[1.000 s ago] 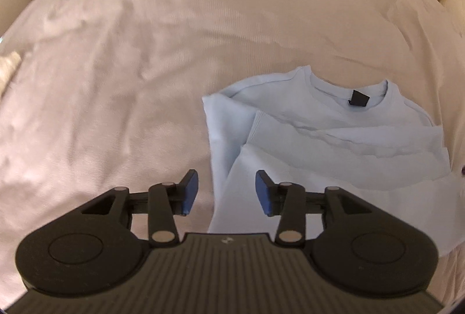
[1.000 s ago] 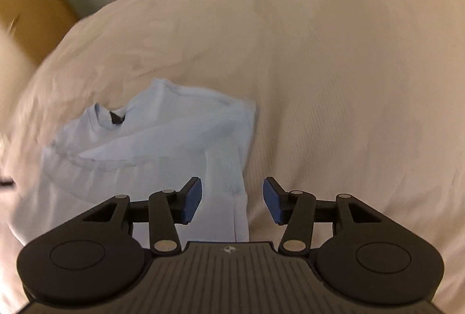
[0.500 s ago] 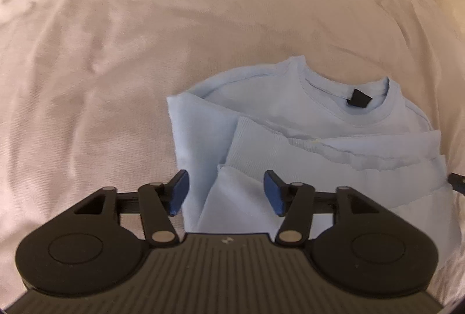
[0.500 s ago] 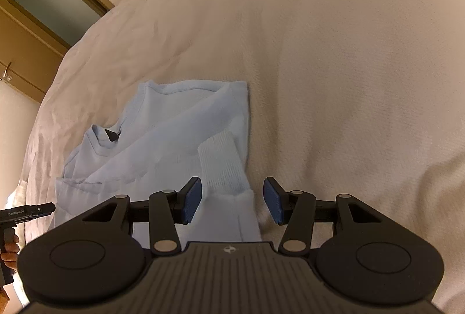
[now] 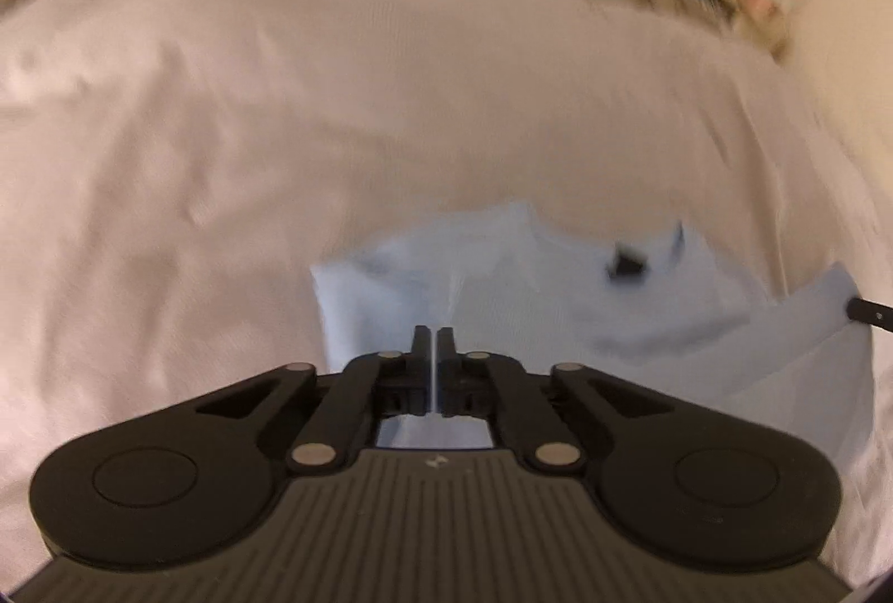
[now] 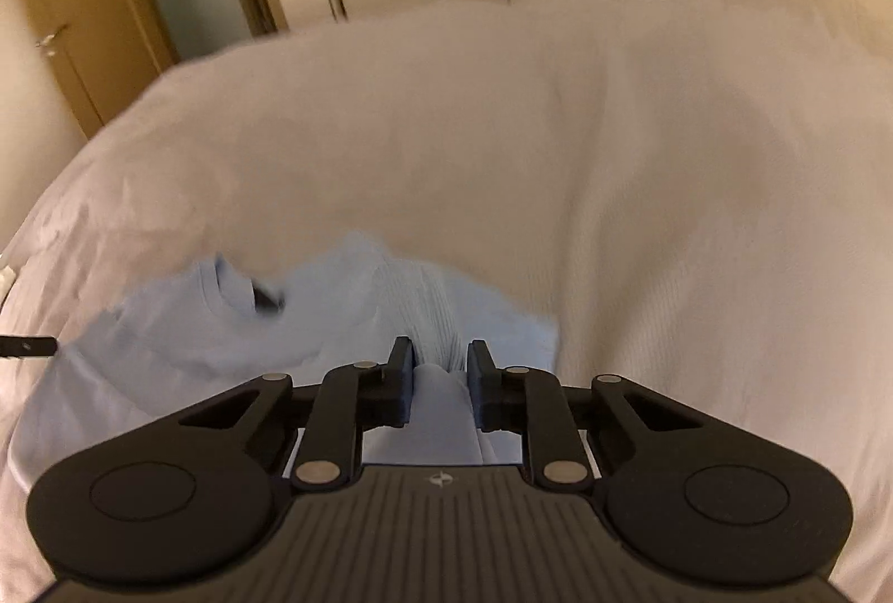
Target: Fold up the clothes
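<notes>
Left wrist, tool: my left gripper (image 5: 432, 340) had its jaws closed together, pinching a thin fold of the light blue sweatshirt (image 5: 502, 279).
Left wrist, room: the white bedspread (image 5: 223, 128) lay open ahead and leftward.
Right wrist, tool: my right gripper (image 6: 440, 363) was closing, fabric bunched between the pads.
Right wrist, edges: the sweatshirt's right edge (image 6: 550, 340) lay just beside it, with bare bedspread to the right.

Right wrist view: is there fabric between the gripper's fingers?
Yes, a bunched fold of the light blue sweatshirt sits between the closing jaws of the right gripper.
</notes>
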The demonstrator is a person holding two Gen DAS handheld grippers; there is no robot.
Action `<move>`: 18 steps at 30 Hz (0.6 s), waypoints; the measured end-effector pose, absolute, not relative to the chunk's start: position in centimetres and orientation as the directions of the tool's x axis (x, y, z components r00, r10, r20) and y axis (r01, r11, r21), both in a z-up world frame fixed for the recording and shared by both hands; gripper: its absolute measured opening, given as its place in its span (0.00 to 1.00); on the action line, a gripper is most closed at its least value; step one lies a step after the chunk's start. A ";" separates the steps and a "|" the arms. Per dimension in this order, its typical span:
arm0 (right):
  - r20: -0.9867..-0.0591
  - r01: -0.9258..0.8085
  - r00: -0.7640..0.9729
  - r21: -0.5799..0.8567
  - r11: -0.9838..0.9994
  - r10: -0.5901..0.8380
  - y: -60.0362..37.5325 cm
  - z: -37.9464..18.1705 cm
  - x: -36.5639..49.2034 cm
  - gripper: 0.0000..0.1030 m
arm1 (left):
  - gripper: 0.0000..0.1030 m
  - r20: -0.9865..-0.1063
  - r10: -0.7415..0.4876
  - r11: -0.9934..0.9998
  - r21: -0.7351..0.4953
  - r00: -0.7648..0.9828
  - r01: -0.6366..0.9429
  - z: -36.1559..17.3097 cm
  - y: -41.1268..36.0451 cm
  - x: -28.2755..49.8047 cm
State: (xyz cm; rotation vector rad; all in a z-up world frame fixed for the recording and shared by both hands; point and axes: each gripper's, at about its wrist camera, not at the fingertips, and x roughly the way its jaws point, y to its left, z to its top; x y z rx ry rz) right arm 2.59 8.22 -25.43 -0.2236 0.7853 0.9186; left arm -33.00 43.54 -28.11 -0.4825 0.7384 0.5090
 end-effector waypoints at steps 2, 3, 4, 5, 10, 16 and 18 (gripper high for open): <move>-0.668 -0.778 0.380 0.143 0.612 0.640 9.4 -25.3 3.6 0.09 | 0.00 -0.705 0.294 0.742 -0.257 0.646 -0.619 -27.6 45.2 -32.6; -0.677 -0.777 0.369 0.152 0.611 0.637 10.1 -25.6 4.3 0.10 | 0.00 -0.706 0.290 0.738 -0.264 0.646 -0.620 -27.6 45.9 -32.1; -0.688 -0.776 0.355 0.161 0.609 0.634 10.8 -25.9 5.0 0.10 | 0.00 -0.714 0.277 0.742 -0.266 0.643 -0.615 -27.7 46.4 -31.5; -0.711 -0.765 0.342 0.168 0.622 0.614 11.4 -26.4 5.6 0.10 | 0.00 -0.732 0.246 0.746 -0.275 0.635 -0.606 -28.1 46.7 -31.0; -0.791 -0.715 0.225 0.262 0.648 0.569 11.4 -29.1 6.7 0.23 | 0.28 -0.827 0.077 0.770 -0.305 0.556 -0.560 -31.4 46.5 -29.4; -0.815 -0.540 0.135 0.417 0.731 0.564 8.7 -33.2 8.6 0.47 | 0.35 -0.863 -0.001 0.733 -0.345 0.505 -0.586 -35.3 45.8 -29.0; -0.822 -0.504 0.105 0.442 0.742 0.560 8.5 -34.2 8.9 0.47 | 0.22 -0.867 0.018 0.743 -0.322 0.498 -0.587 -35.5 45.4 -29.1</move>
